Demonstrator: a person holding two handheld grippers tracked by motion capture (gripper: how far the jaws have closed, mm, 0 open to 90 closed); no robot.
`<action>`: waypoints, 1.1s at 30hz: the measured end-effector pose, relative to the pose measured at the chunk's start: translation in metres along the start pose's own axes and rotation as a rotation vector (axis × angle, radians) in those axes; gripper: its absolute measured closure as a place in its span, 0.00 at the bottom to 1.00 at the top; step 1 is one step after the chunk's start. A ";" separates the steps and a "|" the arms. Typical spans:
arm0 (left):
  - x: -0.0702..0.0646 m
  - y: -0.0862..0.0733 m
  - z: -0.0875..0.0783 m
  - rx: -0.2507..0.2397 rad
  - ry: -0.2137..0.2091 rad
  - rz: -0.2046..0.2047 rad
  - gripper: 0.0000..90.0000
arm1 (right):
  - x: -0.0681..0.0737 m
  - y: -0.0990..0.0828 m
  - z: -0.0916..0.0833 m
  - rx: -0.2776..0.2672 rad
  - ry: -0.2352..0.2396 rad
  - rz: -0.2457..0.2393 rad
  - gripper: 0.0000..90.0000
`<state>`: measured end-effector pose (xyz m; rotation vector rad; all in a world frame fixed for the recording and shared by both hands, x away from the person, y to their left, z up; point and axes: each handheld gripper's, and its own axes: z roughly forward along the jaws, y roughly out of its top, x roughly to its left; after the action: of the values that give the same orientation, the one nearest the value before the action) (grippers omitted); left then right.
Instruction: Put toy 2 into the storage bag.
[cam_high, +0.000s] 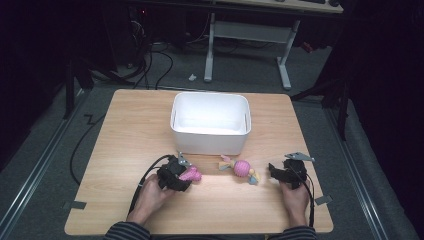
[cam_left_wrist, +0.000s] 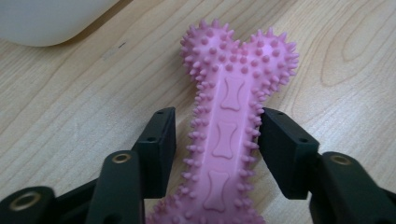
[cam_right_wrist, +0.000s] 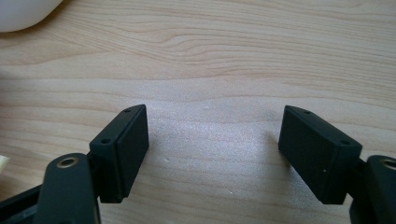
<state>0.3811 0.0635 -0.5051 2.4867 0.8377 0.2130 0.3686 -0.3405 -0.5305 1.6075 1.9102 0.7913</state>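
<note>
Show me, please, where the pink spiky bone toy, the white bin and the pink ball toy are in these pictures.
pink spiky bone toy (cam_left_wrist: 229, 126), left gripper view, on its smooth middle shaft between the jaws.
white bin (cam_high: 210, 141), high view, on its near outer wall.
pink ball toy (cam_high: 242, 168), high view, on the round pink body.

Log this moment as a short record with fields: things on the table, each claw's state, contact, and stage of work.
surface: wooden table
container: white bin, upright, toward the far edge of the table
toy in hand: pink spiky bone, lying flat on the table
other toy: pink ball with rope ends, between the two claws
left claw: astride the bone's shaft; right pad meets the spikes, left pad shows a small gap
right claw: open over bare wood, holding nothing
stage: bone not yet lifted
</note>
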 end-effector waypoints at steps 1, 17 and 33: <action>-0.001 0.000 0.000 -0.001 -0.002 0.003 0.57 | 0.000 0.000 0.000 0.000 0.000 0.000 0.27; -0.003 0.000 -0.001 0.007 -0.003 0.051 0.66 | 0.000 0.000 0.000 -0.003 0.005 -0.007 0.29; 0.004 0.013 -0.020 -0.036 -0.054 0.030 0.66 | 0.001 0.000 0.000 -0.002 0.009 -0.010 0.29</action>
<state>0.3851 0.0657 -0.4811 2.4610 0.7679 0.1689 0.3684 -0.3398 -0.5305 1.5946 1.9214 0.7976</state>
